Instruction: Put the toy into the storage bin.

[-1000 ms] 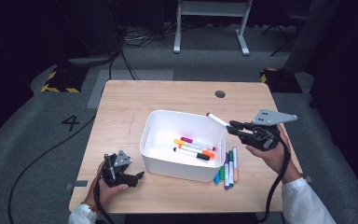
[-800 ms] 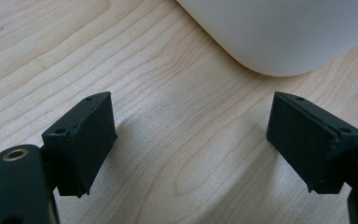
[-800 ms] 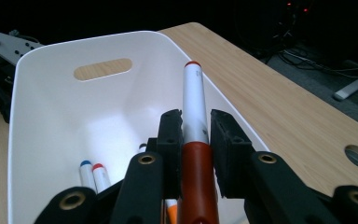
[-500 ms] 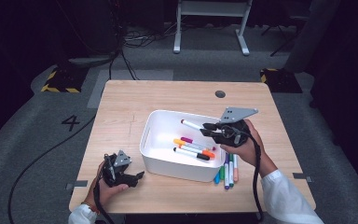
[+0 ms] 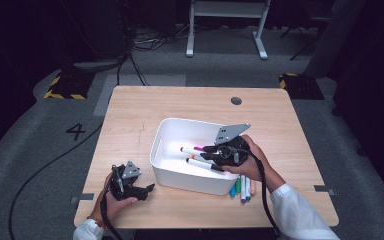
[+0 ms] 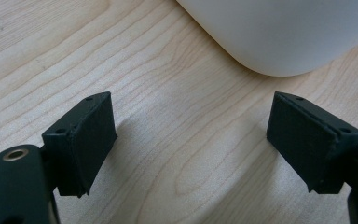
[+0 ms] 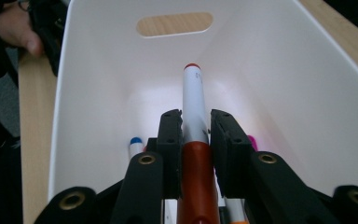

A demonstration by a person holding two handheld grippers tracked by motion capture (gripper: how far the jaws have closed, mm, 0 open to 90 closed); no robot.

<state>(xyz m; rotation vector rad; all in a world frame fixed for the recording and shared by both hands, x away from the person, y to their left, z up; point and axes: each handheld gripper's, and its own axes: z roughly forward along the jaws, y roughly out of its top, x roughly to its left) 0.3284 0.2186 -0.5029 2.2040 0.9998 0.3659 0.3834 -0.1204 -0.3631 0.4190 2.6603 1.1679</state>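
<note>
My right gripper (image 7: pixel 195 135) clamped on red-capped white marker (image 7: pixel 194 100), red end tip, held lengthwise inside white bin (image 7: pixel 98 60) w/ other markers (image 5: pixel 242 188) just outside, my left gripper (image 6: pixel 191 140) wide open, empty, on table (image 6: pixel 168 102).

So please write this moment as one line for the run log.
right gripper: shut on red marker, over white bin | left gripper: open, on table

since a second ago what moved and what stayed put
The right tongs, shut on a red marker, swung from beside the white bin leftward and down into it. The left tongs stayed open on the table; the bin and loose markers didn't move.
</note>
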